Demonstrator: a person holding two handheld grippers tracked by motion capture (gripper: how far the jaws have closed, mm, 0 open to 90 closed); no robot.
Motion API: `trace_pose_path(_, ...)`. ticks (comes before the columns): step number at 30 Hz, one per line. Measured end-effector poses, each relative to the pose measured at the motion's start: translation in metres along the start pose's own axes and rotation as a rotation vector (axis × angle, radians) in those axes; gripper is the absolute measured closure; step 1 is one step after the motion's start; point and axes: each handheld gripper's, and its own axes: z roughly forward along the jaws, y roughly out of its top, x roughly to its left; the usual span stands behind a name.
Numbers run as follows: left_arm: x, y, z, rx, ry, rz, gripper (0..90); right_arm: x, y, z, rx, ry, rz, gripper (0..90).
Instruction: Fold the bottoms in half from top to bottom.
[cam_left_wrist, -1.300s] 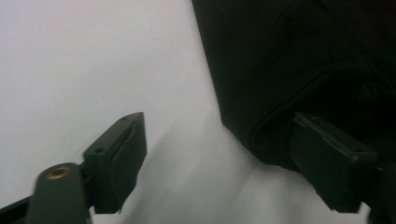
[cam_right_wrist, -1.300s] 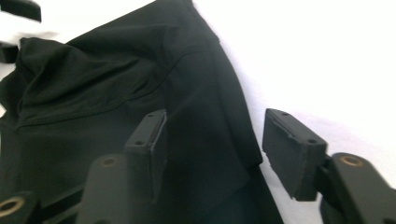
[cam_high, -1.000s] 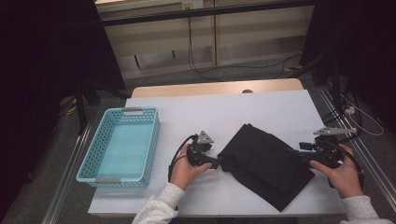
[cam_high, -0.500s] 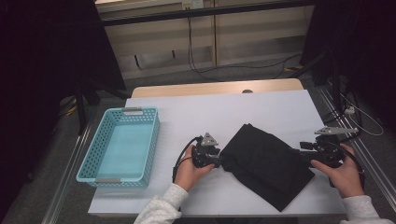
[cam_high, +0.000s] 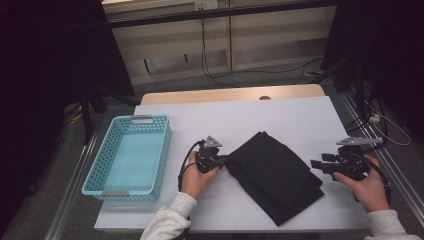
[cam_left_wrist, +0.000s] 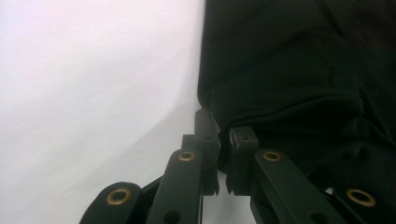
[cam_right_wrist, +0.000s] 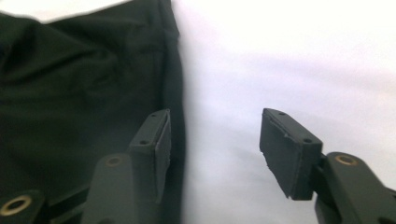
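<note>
A folded black cloth (cam_high: 277, 175) lies on the white table (cam_high: 280, 117), right of centre, with a blue basket (cam_high: 131, 155) well apart at the table's left. The left gripper (cam_high: 222, 161) sits at the cloth's left corner; its jaws have just been closing, and in the left gripper view they stand nearly together, pinching the cloth's edge (cam_left_wrist: 224, 128) between the pads. How much fabric is caught is hard to make out, since black jaws and black cloth merge there. The right gripper (cam_high: 316, 164) is at the cloth's right edge with its jaws apart, having just been closing a little; in the right gripper view one pad (cam_right_wrist: 159, 135) lies over the cloth's edge and the other (cam_right_wrist: 287, 149) over bare table, gripping nothing. Whether that pad touches the fabric cannot be told. The cloth's folds are barely readable in the dark fabric.
</note>
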Motion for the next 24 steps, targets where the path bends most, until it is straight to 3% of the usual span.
trace_pose_path(2,0.003,-0.001,-0.002,-0.001,0.008,-0.004,84.8,0.002,-0.001,0.002,0.009,0.007,0.003,46.7)
trace_pose_path(4,0.01,-0.003,-0.008,-0.01,0.023,-0.021,84.7,0.011,-0.003,0.012,0.061,0.049,-0.009,50.3)
trace_pose_path(7,0.013,-0.003,-0.012,-0.007,0.028,-0.03,84.7,0.02,-0.005,0.017,0.085,0.077,-0.026,51.7)
trace_pose_path(8,0.014,-0.004,-0.013,-0.012,0.032,-0.033,84.7,0.029,-0.005,0.021,0.106,0.107,-0.041,57.1)
trace_pose_path(11,0.015,-0.004,-0.015,-0.013,0.046,-0.032,84.7,0.034,-0.006,0.025,0.141,0.107,-0.054,61.5)
trace_pose_path(12,0.015,-0.004,-0.015,-0.01,0.046,-0.029,84.7,0.037,-0.007,0.028,0.143,0.132,-0.058,66.6)
trace_pose_path(13,0.015,-0.004,-0.016,-0.012,0.05,-0.029,84.7,0.037,-0.007,0.028,0.143,0.132,-0.058,66.6)
trace_pose_path(14,0.016,-0.005,-0.015,-0.009,0.051,-0.033,84.7,0.039,-0.007,0.028,0.162,0.123,-0.078,81.6)
trace_pose_path(15,0.016,-0.005,-0.015,-0.009,0.051,-0.033,84.7,0.039,-0.007,0.028,0.162,0.123,-0.078,81.6)
trace_pose_path(16,0.016,-0.005,-0.014,-0.01,0.053,-0.032,84.7,0.038,-0.008,0.029,0.163,0.13,-0.085,89.8)
trace_pose_path(18,0.016,-0.005,-0.014,-0.002,0.055,-0.027,84.7,0.036,-0.008,0.028,0.164,0.139,-0.075,90.0)
trace_pose_path(20,0.015,-0.004,-0.014,-0.017,0.062,-0.019,84.7,0.033,-0.006,0.026,0.149,0.095,-0.089,90.0)
trace_pose_path(24,0.011,-0.003,-0.011,-0.03,0.059,-0.017,84.6,0.024,-0.001,0.025,0.127,0.055,-0.081,90.0)
